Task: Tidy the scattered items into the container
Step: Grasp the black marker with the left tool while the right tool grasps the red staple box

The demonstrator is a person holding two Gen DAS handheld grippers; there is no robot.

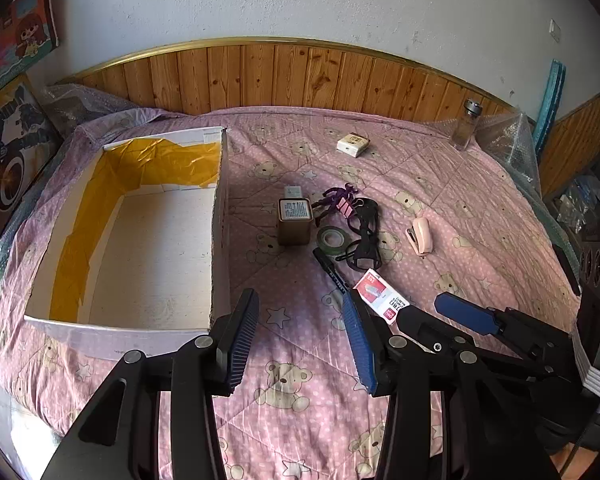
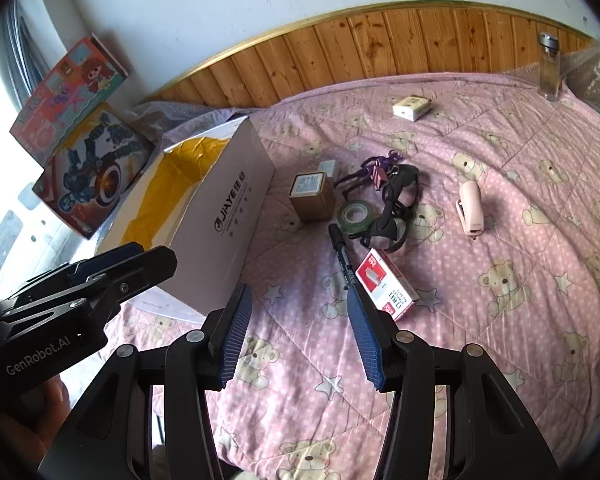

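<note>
Inside, white box (image 1: 148, 240) — yellow-lined, bare — beside scattered stationery on pink quilt (image 1: 308, 360).

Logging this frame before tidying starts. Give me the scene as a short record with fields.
surface: pink bear-print quilt
container: white box, open, nothing inside, left of the clutter
clutter: tin, tape roll, glasses, marker, staple box, stapler
apart: small white box, glass bottle at far edge
left claw: open, holds nothing
right claw: open, holds nothing
</note>
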